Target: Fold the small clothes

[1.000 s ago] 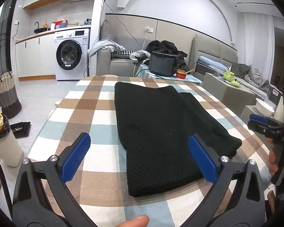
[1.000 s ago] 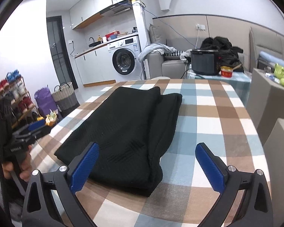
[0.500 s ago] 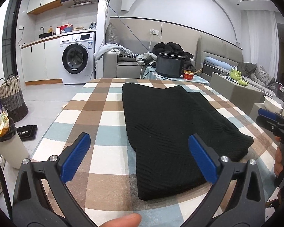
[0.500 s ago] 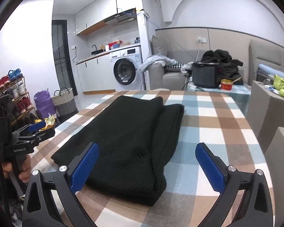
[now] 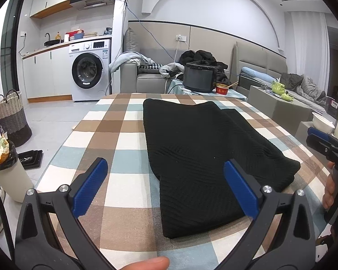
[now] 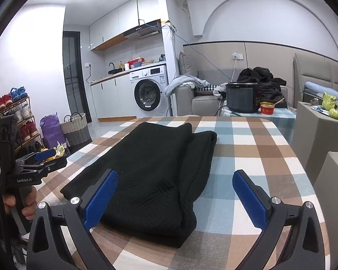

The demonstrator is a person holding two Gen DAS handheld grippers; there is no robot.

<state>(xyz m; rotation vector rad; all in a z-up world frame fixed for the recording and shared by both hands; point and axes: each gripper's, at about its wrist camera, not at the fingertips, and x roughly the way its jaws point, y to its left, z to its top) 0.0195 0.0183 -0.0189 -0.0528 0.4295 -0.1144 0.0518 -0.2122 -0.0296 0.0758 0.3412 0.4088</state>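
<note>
A black knit garment lies folded lengthwise on the checked tablecloth; it also shows in the right wrist view. My left gripper is open and empty, held above the table's near edge, short of the garment's near end. My right gripper is open and empty, held above the near end of the garment. Each gripper shows at the edge of the other's view: the right one and the left one.
A dark cooker and a red bowl stand on a small table beyond the far edge. A bin and a basket stand on the floor at the left. Grey blocks stand at the right.
Both grippers have drawn back and risen a little from the garment, staying open. The garment has not moved.
</note>
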